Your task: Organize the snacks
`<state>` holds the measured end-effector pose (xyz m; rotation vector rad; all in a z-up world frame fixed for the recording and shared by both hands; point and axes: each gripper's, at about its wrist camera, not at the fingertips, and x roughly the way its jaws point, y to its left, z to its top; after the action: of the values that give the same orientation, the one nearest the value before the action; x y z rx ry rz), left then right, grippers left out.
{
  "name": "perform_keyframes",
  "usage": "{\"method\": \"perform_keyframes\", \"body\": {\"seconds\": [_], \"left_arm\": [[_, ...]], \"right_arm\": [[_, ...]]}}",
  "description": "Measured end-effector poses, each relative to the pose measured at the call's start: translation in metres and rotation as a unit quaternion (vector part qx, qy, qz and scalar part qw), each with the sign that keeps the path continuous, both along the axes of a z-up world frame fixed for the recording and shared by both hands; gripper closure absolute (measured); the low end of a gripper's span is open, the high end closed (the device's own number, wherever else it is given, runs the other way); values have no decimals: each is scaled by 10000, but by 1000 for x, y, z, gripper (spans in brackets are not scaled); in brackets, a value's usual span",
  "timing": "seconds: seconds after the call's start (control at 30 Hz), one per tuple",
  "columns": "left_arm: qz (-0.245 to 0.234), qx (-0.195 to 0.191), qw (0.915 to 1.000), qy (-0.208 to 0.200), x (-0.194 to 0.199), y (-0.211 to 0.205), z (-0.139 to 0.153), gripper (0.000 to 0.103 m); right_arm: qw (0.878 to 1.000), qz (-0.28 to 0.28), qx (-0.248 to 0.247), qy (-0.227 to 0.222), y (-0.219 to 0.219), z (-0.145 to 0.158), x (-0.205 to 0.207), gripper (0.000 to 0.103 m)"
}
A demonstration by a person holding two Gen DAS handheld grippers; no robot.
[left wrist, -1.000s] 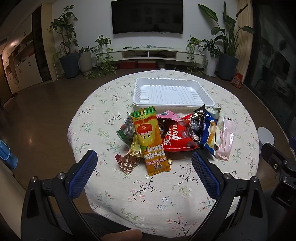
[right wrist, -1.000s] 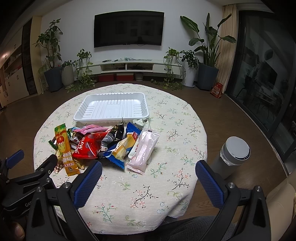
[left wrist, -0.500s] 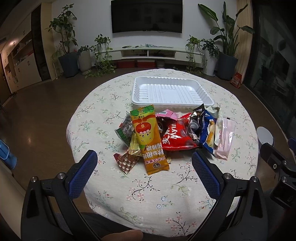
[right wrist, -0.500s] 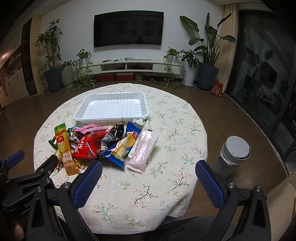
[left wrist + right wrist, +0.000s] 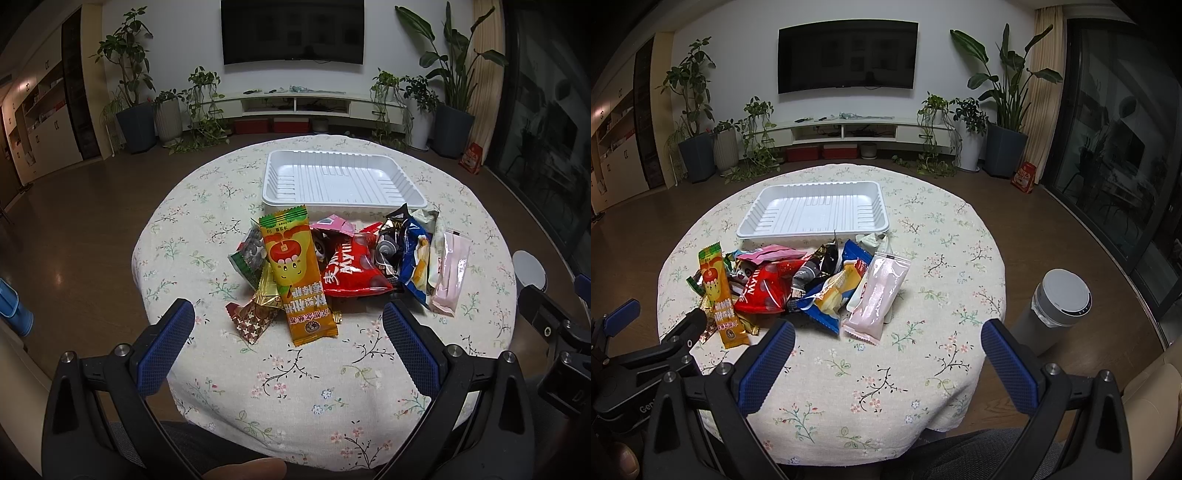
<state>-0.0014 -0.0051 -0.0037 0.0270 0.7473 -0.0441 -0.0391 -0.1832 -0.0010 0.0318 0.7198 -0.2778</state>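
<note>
1. The left tool (image 5: 288, 325) hovers above the near edge of the round surface (image 5: 480, 229), its 2 blue-padded fingers (image 5: 164, 349) spread wide apart and gripping nothing.
2. The right tool (image 5: 886, 354) hangs over the same edge, fingers equally wide apart and empty; the left tool's black frame shows at its left.
3. The snack pile (image 5: 343, 266) lies on the floral cloth just ahead of the left tool and ahead-left of the right tool.
4. The orange apple-print packet (image 5: 295, 277) lies on top at the pile's left, its near end between the left tool's fingers in view.
5. The red bag (image 5: 351, 273) sits mid-pile; the pink packet (image 5: 877, 295) lies at the right end, ahead of the right tool's left finger.
6. The white tray (image 5: 341, 181) stands beyond the pile, touching its far side, with nothing in it.
</note>
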Motion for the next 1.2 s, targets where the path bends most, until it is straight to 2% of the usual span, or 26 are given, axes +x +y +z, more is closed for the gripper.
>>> {"method": "perform_keyframes", "body": {"seconds": [1.2], "left_arm": [[0, 7, 10000, 86, 2, 1, -9, 0]], "right_arm": [[10000, -8, 20, 26, -7, -3, -2, 0]]}}
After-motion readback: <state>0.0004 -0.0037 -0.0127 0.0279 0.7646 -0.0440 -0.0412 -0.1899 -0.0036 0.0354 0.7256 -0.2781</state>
